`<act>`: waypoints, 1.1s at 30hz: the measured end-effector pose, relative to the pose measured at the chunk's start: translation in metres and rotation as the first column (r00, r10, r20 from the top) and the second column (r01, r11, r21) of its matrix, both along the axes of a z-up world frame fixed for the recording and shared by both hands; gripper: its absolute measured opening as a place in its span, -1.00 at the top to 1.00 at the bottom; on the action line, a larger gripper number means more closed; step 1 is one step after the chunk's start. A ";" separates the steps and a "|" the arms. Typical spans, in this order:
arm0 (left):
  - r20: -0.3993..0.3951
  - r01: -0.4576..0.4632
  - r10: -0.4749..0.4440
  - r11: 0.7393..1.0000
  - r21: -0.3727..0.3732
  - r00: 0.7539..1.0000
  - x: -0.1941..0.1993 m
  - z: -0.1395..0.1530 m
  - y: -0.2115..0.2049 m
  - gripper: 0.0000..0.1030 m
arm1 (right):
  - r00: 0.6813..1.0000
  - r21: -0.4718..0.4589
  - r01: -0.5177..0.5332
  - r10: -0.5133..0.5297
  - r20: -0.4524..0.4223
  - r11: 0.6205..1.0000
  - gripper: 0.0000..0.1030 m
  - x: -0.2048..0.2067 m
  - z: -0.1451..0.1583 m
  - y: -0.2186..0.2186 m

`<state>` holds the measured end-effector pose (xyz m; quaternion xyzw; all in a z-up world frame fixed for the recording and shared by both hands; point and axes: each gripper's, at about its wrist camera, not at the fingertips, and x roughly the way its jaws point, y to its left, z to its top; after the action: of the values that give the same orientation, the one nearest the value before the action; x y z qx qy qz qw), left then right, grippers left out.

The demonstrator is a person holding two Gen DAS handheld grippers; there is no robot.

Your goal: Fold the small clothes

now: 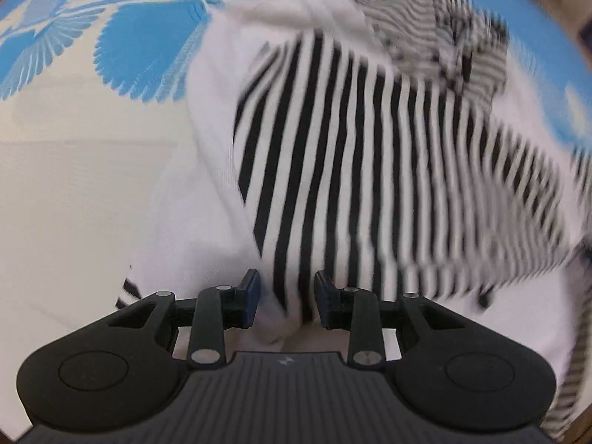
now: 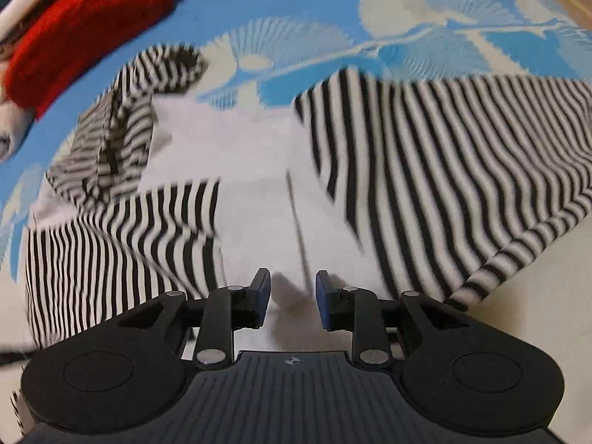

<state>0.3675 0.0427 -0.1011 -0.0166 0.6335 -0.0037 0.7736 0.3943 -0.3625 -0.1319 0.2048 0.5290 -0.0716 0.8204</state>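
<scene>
Left wrist view: the left tool [image 1: 287, 298] points down at a small white top with black stripes [image 1: 355, 155]. The top lies on a blue mat with white fan-shaped flowers [image 1: 148, 40]. The tool's two dark blue pads [image 1: 252, 296] stand a little apart. A fold of the white and striped cloth sits in the gap between them. The picture is blurred, so I cannot tell if the pads are pressing on it.

Right wrist view: the right tool [image 2: 292, 298] hangs over the plain white middle of the same top [image 2: 251, 170]. Striped parts spread out to both sides. Its pads are a little apart with nothing between them. A thick red knitted cloth [image 2: 85, 26] lies on the mat at the top left, beside some other pale clothes.
</scene>
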 end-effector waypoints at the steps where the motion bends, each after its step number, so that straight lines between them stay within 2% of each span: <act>1: 0.008 0.018 -0.018 1.000 0.019 1.000 -0.001 0.002 -0.004 0.30 | 1.000 -0.005 0.022 -0.021 0.009 1.000 0.45 -0.002 0.004 -0.008; 3: 0.046 0.024 -0.025 1.000 0.019 0.999 -0.001 0.013 -0.008 0.30 | 0.998 -0.013 0.061 -0.060 0.037 0.998 0.45 -0.005 0.013 -0.022; 6: 0.154 0.034 -0.033 0.999 -0.002 0.988 -0.001 0.041 -0.018 0.27 | 0.989 -0.037 0.117 -0.113 0.099 0.992 0.45 -0.008 0.025 -0.046; 8: 0.199 0.051 -0.052 0.999 0.007 0.979 0.000 0.052 -0.028 0.19 | 0.979 -0.058 0.153 -0.143 0.147 0.986 0.38 -0.014 0.034 -0.065; 10: 0.221 0.065 -0.064 0.998 0.003 0.973 0.001 0.058 -0.036 0.16 | 0.969 -0.087 0.190 -0.172 0.179 0.978 0.27 -0.023 0.041 -0.091; 12: 0.229 0.072 -0.067 0.997 -0.012 0.971 0.004 0.061 -0.040 0.16 | 0.963 -0.114 0.216 -0.192 0.189 0.970 0.25 -0.029 0.040 -0.113; 17: 0.240 0.035 -0.031 0.999 -0.013 0.970 0.010 0.065 -0.045 0.16 | 0.936 -0.154 0.338 -0.314 0.159 0.928 0.25 -0.052 0.024 -0.180; 20: 0.237 0.045 -0.042 0.999 -0.010 0.971 0.010 0.064 -0.047 0.16 | 0.895 -0.126 0.442 -0.426 0.133 0.888 0.25 -0.064 0.010 -0.216; 23: 0.235 0.056 -0.054 0.998 -0.003 0.971 0.010 0.061 -0.049 0.16 | 0.830 -0.051 0.555 -0.549 0.097 0.830 0.25 -0.079 -0.009 -0.246; 26: 0.234 0.053 -0.052 0.999 0.000 0.971 0.010 0.059 -0.049 0.16 | 0.787 0.024 0.610 -0.609 0.104 0.792 0.25 -0.084 -0.026 -0.261; 27: 0.233 0.052 -0.051 0.999 0.001 0.971 0.011 0.059 -0.049 0.16 | 0.775 0.039 0.618 -0.617 0.134 0.785 0.27 -0.085 -0.029 -0.263; 28: 0.233 0.052 -0.051 0.999 0.001 0.971 0.011 0.059 -0.048 0.16 | 0.769 0.044 0.622 -0.620 0.156 0.782 0.47 -0.084 -0.030 -0.263; 29: 0.233 0.052 -0.051 0.999 0.001 0.971 0.011 0.059 -0.048 0.16 | 0.763 0.052 0.625 -0.624 0.168 0.779 0.89 -0.083 -0.031 -0.264; 31: 0.232 0.048 -0.046 0.999 0.000 0.972 0.011 0.059 -0.045 0.16 | 0.737 0.095 0.644 -0.648 0.190 0.760 0.91 -0.085 -0.032 -0.269; 33: 0.233 0.038 -0.036 0.999 -0.004 0.972 0.011 0.061 -0.040 0.16 | 0.711 0.097 0.662 -0.664 0.233 0.743 0.91 -0.084 -0.020 -0.267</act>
<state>0.3786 0.0022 -0.0403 -0.0075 0.5385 -0.0229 0.8423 0.3100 -0.6293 -0.1517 0.3906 0.3119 -0.3325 0.7997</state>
